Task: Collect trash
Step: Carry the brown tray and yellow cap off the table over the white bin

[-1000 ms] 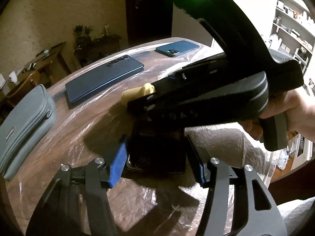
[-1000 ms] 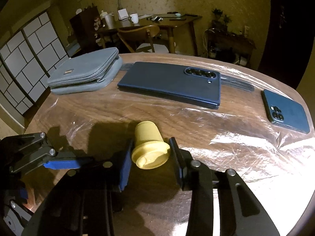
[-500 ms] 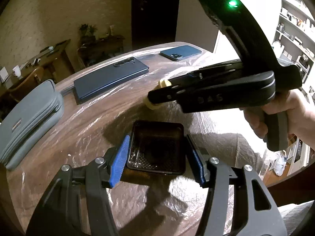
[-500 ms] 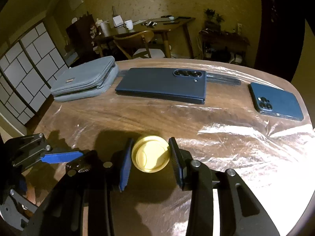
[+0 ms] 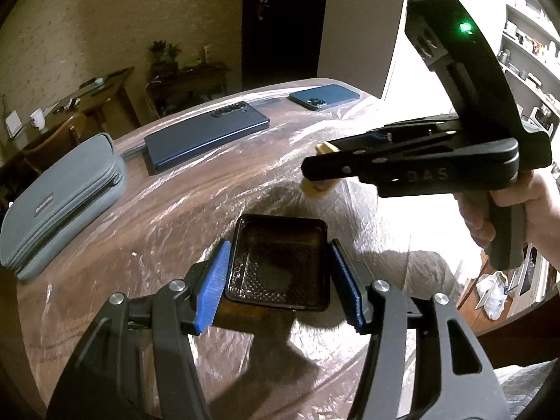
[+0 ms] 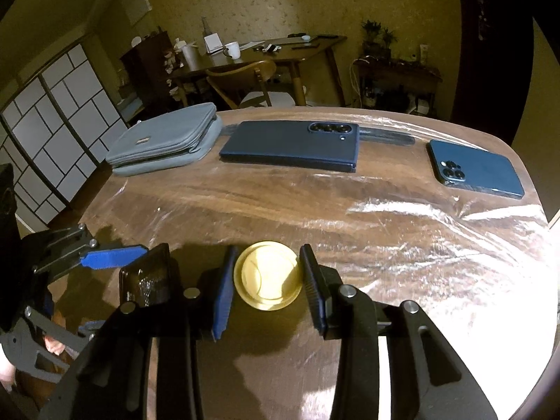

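Observation:
My left gripper (image 5: 280, 280) is shut on a small dark square plastic tray (image 5: 280, 262), held low over the table; the tray is empty inside. My right gripper (image 6: 267, 280) is shut on a small yellow cup (image 6: 267, 274) with its lid facing the camera. In the left wrist view the right gripper (image 5: 315, 171) sits above and to the right of the tray, the yellow cup (image 5: 320, 189) just showing behind its fingers. In the right wrist view the dark tray (image 6: 147, 280) and a blue left fingertip (image 6: 112, 255) sit at the left.
The round wooden table (image 6: 280, 192) is covered in clear plastic film. A grey zip pouch (image 6: 164, 140), a dark blue fold phone (image 6: 290, 147) and a blue phone (image 6: 476, 168) lie along its far side. A desk and chair stand behind.
My right gripper has lifted and moved right with the yellow cup, turning it so its lid faces the camera. The dark tray, covered before, now shows fully in my left gripper.

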{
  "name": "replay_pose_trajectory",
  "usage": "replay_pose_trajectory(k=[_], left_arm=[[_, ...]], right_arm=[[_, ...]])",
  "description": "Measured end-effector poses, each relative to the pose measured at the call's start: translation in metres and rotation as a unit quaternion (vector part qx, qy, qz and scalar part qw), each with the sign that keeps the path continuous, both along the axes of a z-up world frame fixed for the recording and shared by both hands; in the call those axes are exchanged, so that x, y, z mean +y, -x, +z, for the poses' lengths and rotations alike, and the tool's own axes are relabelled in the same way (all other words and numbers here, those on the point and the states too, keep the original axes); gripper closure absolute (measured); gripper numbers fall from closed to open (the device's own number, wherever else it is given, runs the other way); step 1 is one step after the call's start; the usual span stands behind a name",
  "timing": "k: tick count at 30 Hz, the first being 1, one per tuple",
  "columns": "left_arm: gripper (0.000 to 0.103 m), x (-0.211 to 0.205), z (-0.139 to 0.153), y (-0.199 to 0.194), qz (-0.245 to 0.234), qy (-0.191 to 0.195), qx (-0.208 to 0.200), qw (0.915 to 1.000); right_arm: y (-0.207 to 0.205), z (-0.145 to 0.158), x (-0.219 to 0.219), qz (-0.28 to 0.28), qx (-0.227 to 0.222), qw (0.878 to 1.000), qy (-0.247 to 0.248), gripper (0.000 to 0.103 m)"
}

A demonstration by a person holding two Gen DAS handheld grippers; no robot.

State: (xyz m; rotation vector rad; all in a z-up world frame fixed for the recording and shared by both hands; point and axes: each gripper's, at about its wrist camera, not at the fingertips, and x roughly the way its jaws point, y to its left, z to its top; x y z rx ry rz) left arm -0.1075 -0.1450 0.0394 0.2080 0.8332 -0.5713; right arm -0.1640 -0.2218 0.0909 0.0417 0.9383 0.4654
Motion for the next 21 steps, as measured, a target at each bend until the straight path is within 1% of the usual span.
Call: replay_pose_trajectory(k=[6, 12, 21], left_arm=[[0.046, 0.002, 0.002, 0.010, 0.000, -0.004, 0.001, 1.0000], [0.046, 0.005, 0.006, 0.021, 0.001, 0.001, 0.002, 1.0000], [0.046, 0.005, 0.018, 0.055, -0.014, 0.008, -0.005, 0.9999]], right_arm=[[0.021, 0.003, -0.006, 0.007, 0.002, 1.000, 0.002, 0.067], [0.041, 0.004, -0.006, 0.018, 0.008, 1.000, 0.008, 0.067], [0.084, 0.014, -0.006, 0.039, 0.006, 0.999, 0.005, 0.067]])
